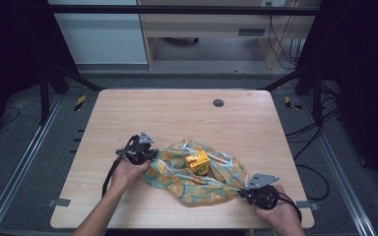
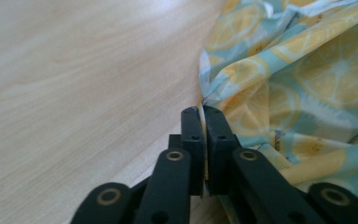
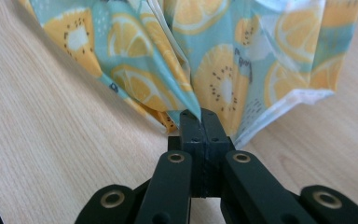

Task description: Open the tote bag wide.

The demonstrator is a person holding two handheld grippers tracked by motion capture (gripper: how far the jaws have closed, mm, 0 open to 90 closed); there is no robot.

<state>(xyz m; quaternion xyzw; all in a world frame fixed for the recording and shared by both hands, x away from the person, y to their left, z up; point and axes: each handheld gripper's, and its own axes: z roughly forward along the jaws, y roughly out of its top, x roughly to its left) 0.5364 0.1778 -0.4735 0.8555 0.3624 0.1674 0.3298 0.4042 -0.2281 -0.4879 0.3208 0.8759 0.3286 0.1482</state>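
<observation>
While I pinch a corner of the lemon-print cloth (image 1: 197, 179) in the right hand-held gripper (image 3: 200, 114) at the near edge, my left hand-held gripper (image 2: 201, 112) nips the opposite corner, likely to wrap the yellow box (image 1: 198, 162) mid-cloth on the wooden surface (image 1: 177, 113).

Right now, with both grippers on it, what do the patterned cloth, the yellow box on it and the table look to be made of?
Cloth: thin woven fabric, matte, judging by its soft sharp folds and hemmed white edge; lemon-slice print on teal.
Yellow box: probably printed cardboard with a slight sheen; too small to be sure.
Table: light wood or wood-look laminate, smooth, grain lines visible.
</observation>
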